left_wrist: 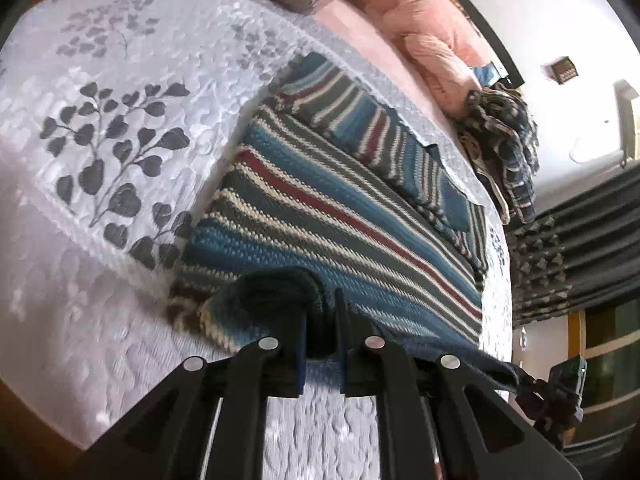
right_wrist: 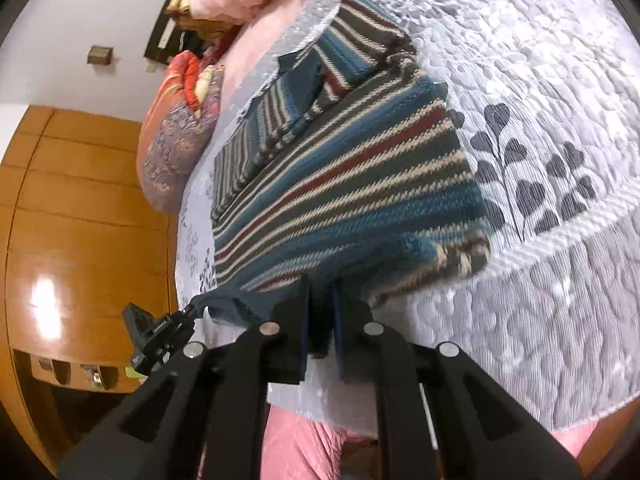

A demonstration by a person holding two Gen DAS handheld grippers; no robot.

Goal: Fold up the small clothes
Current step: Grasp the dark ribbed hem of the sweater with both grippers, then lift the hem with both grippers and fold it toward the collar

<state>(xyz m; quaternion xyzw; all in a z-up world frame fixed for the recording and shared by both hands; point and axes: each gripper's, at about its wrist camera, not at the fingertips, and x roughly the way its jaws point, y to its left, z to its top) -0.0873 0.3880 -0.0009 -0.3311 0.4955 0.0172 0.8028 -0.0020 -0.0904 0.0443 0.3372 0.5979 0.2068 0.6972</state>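
Both of your wrist views are bright and evenly lit, with soft shadows. In the right wrist view, a white glare spot shines on the glossy wooden cabinet (right_wrist: 80, 240). In the left wrist view, the pale wall (left_wrist: 568, 20) at upper right looks washed out. Fisheye distortion bends the white bedspread (left_wrist: 120, 80) into a dome, and dark vignetting fills the corners. The striped sweater (left_wrist: 320, 208) shows crisp knit at centre; its near edge blurs beside each black claw.

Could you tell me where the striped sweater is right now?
The striped sweater lies on the white leaf-print bedspread, its near hem pinched by the left tool and right tool.
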